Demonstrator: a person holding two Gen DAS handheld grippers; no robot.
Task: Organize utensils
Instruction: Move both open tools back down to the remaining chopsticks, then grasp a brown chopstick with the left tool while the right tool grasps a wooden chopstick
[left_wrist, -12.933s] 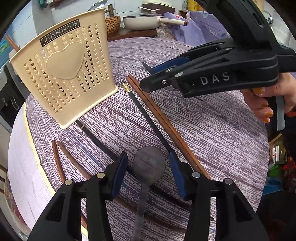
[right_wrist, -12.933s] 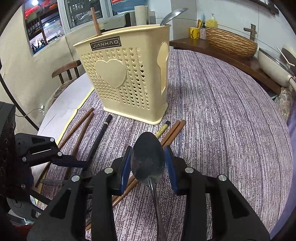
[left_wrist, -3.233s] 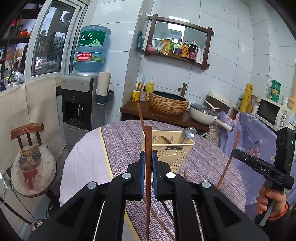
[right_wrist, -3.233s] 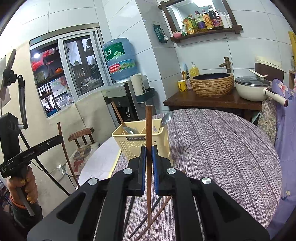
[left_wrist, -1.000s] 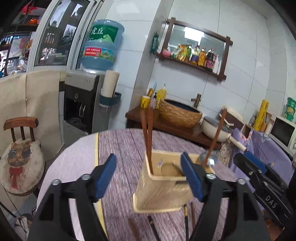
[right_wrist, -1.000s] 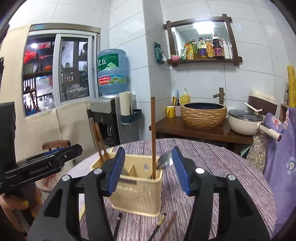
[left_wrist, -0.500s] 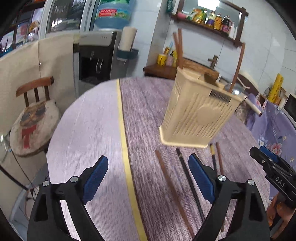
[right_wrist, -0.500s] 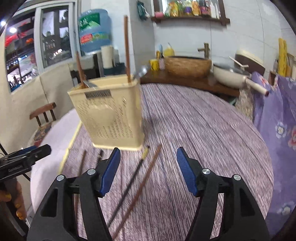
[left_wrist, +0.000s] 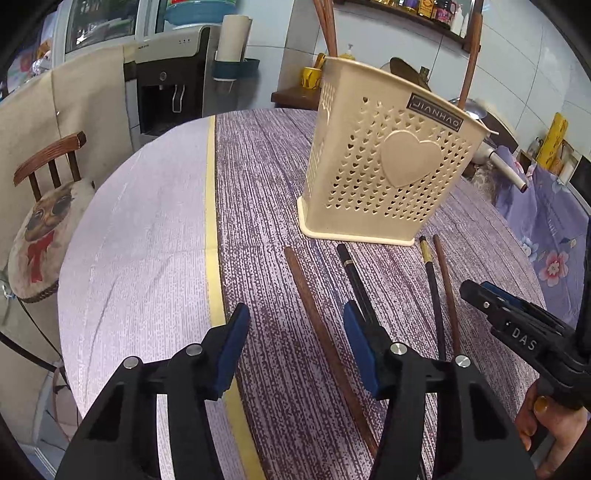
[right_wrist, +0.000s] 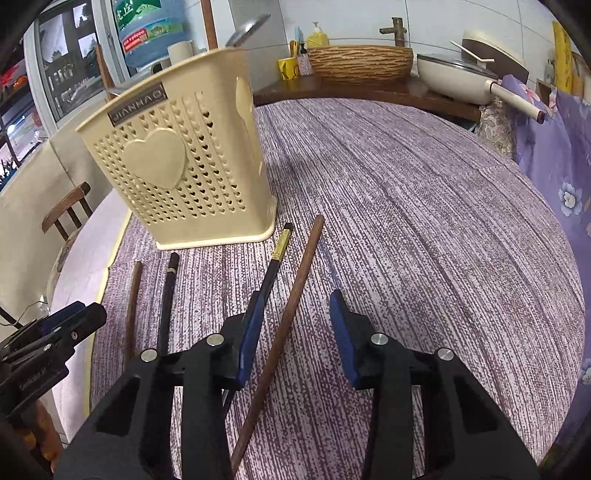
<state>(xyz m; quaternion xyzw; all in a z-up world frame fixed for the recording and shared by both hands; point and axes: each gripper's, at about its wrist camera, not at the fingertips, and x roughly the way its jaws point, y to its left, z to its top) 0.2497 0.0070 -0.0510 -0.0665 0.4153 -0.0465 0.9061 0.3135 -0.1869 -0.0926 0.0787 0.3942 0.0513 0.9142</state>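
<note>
The tabletop (right_wrist: 424, 206), under its purple striped cloth, spreads ahead of both tools. Beyond their fingertips stands the cream utensil holder (left_wrist: 384, 166), already loaded: brown chopsticks (left_wrist: 327, 26) and a spoon (right_wrist: 245, 27) poke above its rim, so part of the sorting looks done. Four chopsticks are left lying flat between the holder and the tools. The left hand-held gripper (left_wrist: 293, 350) hangs spread wide and empty, with a brown chopstick (left_wrist: 325, 339) running under its gap and a black one (left_wrist: 356, 284) by its right finger. The right hand-held gripper (right_wrist: 295, 332) is likewise agape and empty above another brown chopstick (right_wrist: 284, 325), a gold-banded black chopstick (right_wrist: 273, 266) at its left finger.
</note>
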